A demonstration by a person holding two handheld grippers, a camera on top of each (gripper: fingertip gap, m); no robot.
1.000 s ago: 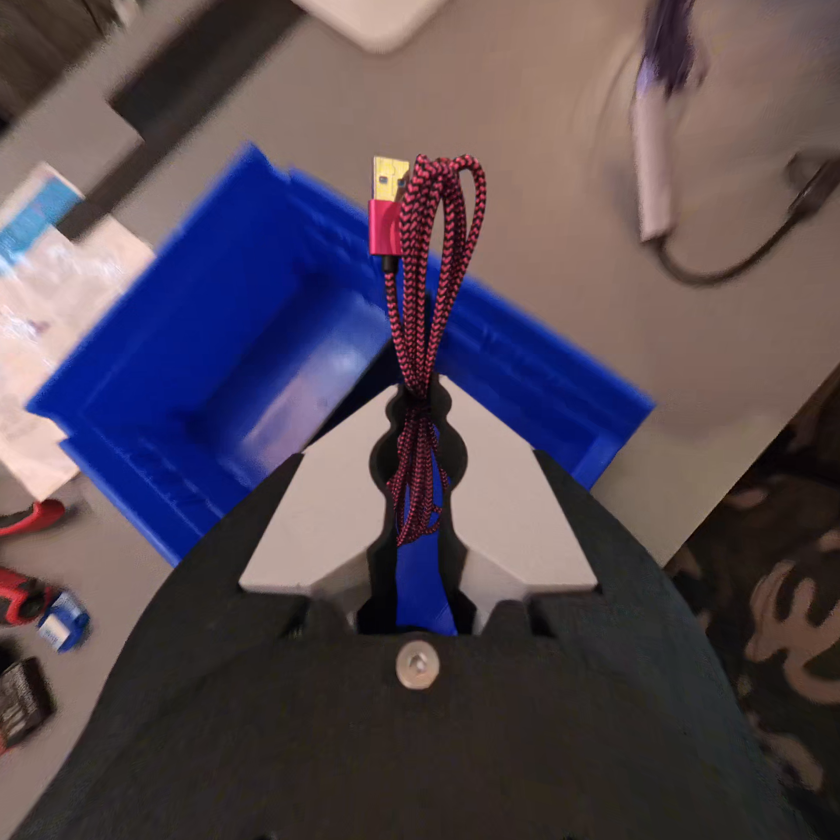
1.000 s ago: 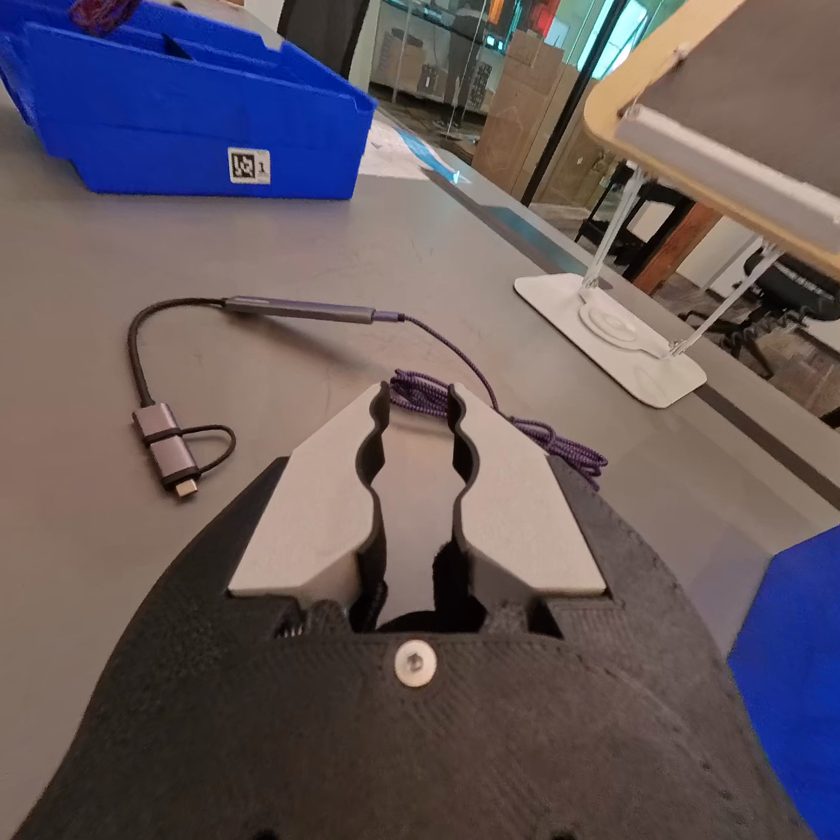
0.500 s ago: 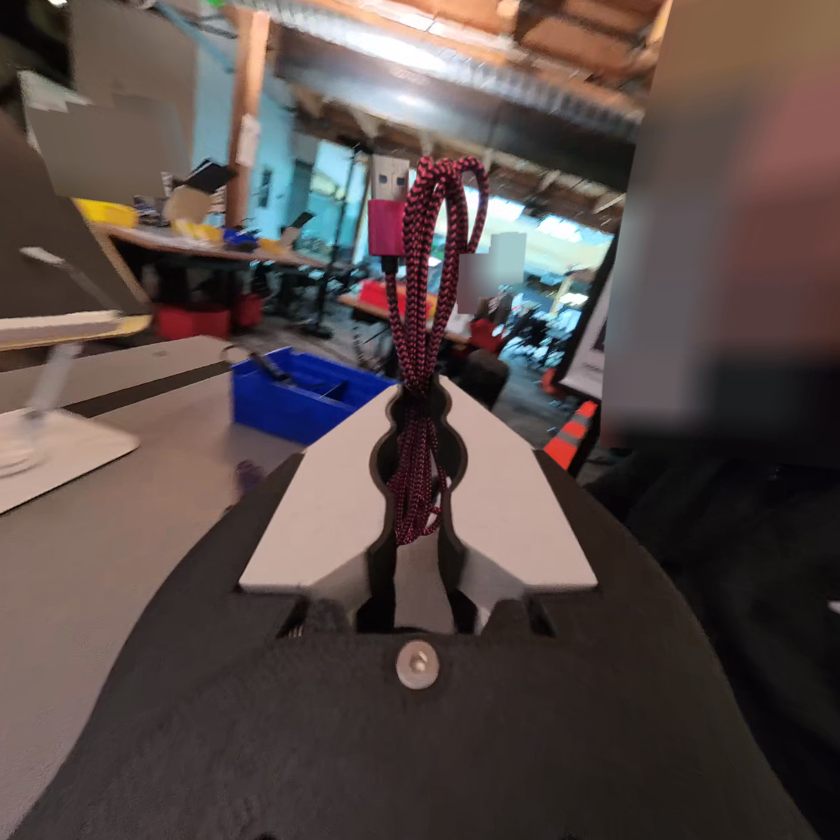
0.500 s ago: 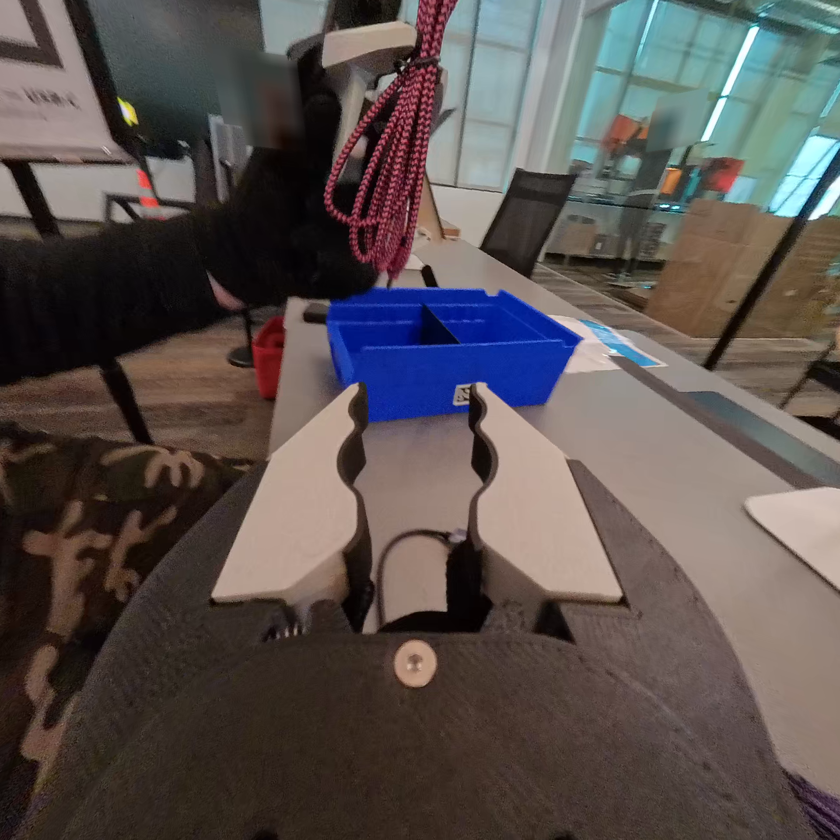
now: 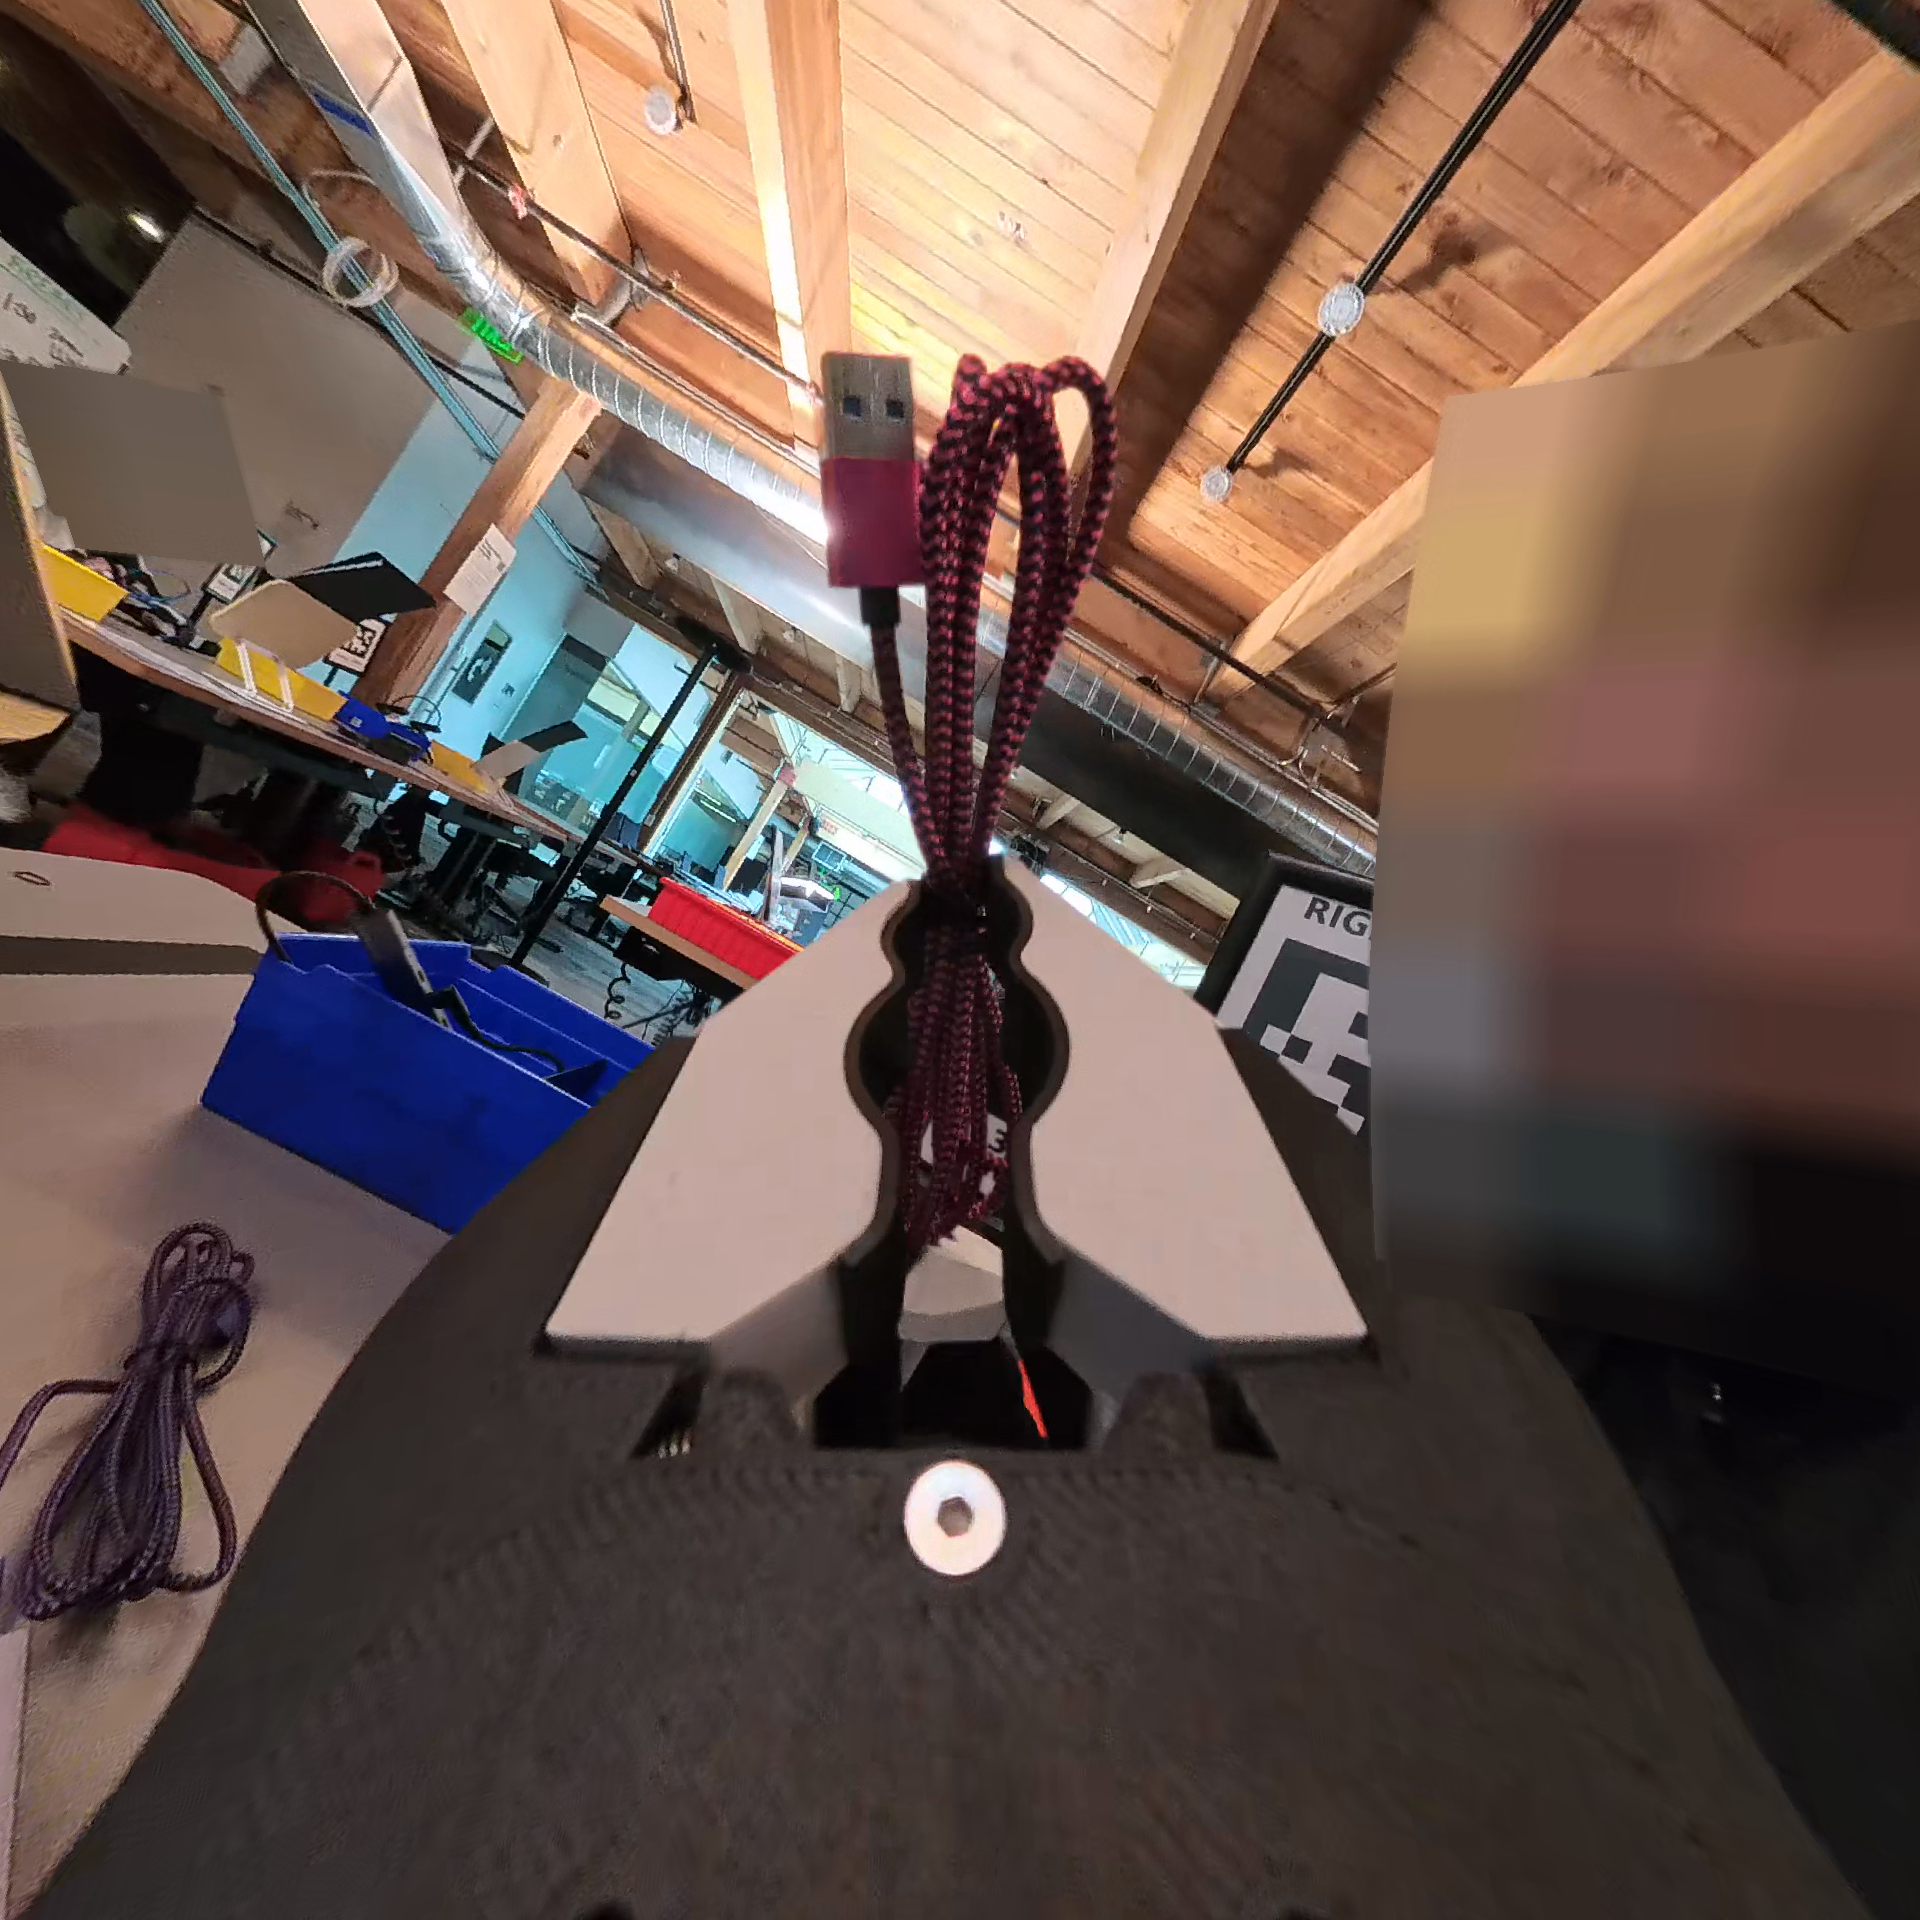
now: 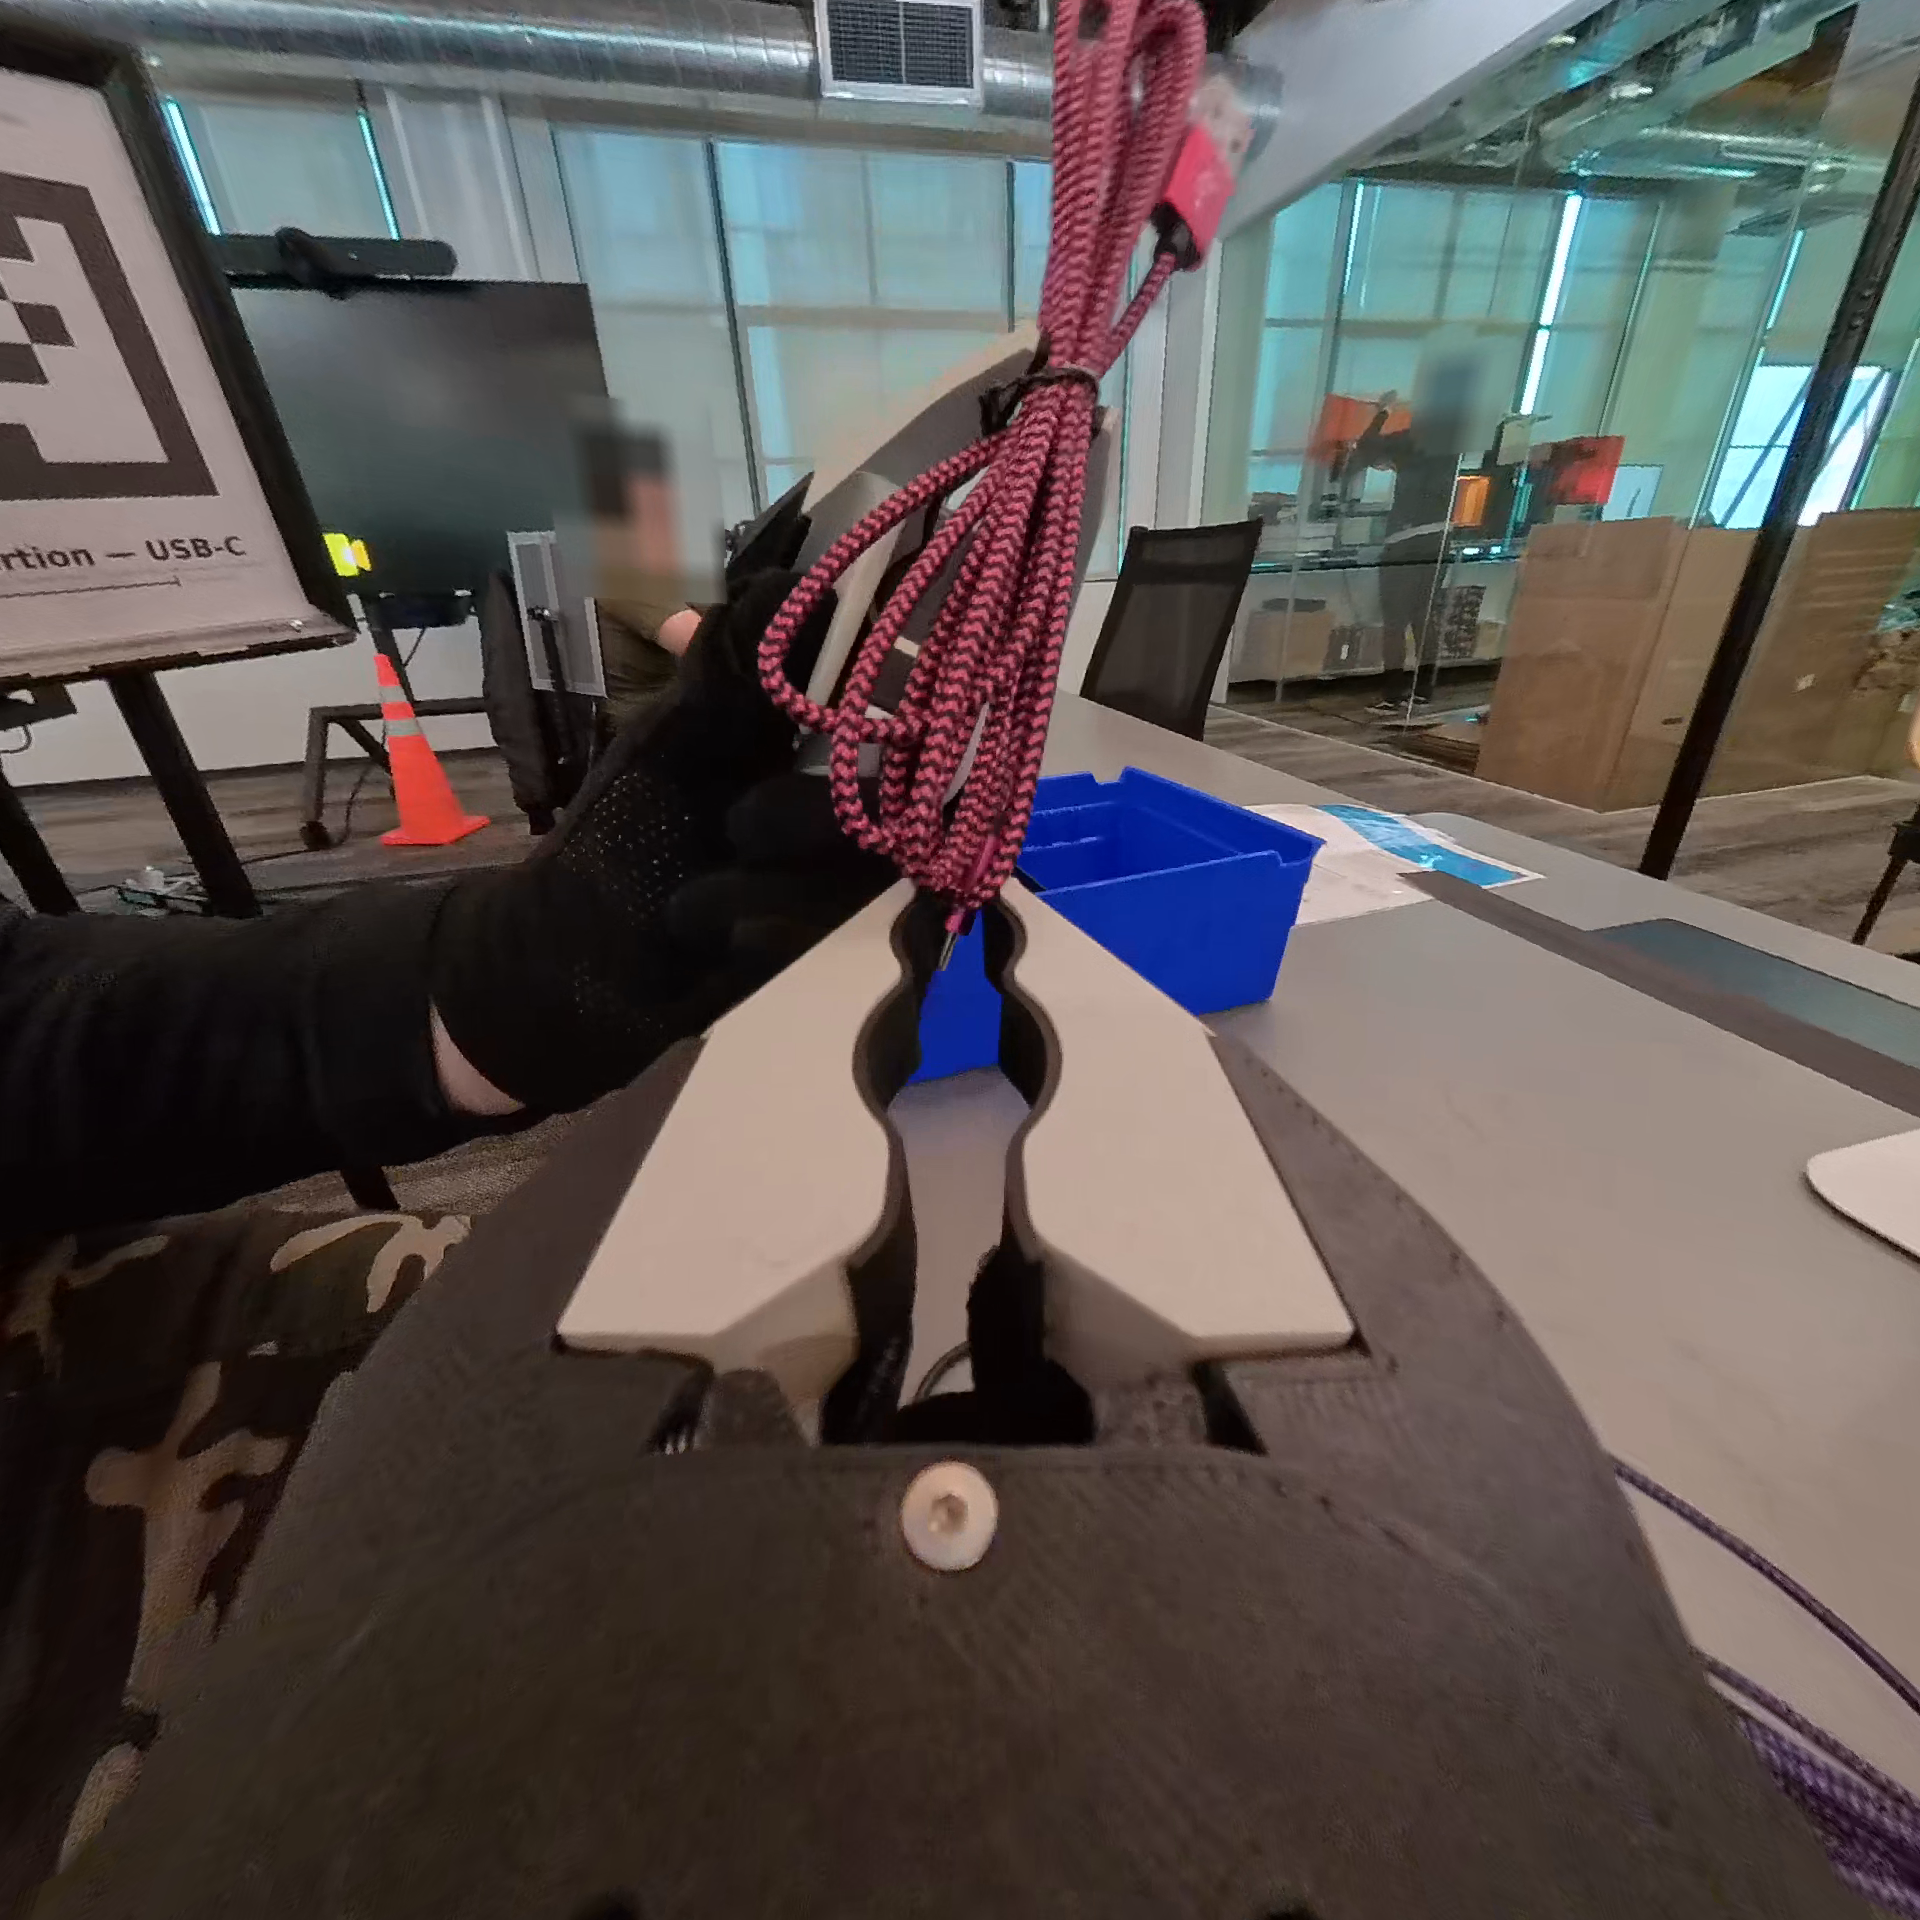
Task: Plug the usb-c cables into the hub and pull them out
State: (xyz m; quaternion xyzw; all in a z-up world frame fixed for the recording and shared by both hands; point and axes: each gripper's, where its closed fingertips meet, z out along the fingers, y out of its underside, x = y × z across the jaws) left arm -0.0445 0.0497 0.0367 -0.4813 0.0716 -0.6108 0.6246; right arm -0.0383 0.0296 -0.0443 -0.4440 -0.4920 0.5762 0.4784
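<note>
My left gripper [image 5: 956, 894] points up toward the ceiling and is shut on a bundled red braided cable [image 5: 997, 644], whose USB-A plug [image 5: 868, 468] sticks up above the fingers. In the right wrist view the same bundle [image 6: 977, 644] hangs from the left gripper's grey fingers [image 6: 1096, 457], held by a black-gloved hand [image 6: 665, 883]. My right gripper [image 6: 951, 914] has its jaws nearly together around the small plug [image 6: 952, 940] hanging from the bundle's bottom. The grey hub [image 5: 400, 961] leans inside a blue bin [image 5: 416, 1091]. A purple cable [image 5: 135, 1434] lies on the table.
The blue bin also shows in the right wrist view [image 6: 1164, 914] at the grey table's [image 6: 1507, 1143] near corner. A white stand base [image 6: 1870, 1195] sits at the right. The purple cable [image 6: 1829, 1787] trails at the lower right. A marker board [image 6: 114, 364] stands beyond on the left. About 8 centimetres separates my left fingertips from my right.
My left gripper tilted up from above the bin to face the ceiling, still holding the red cable. My right gripper swung from the table to the hanging bundle and narrowed around its lower plug.
</note>
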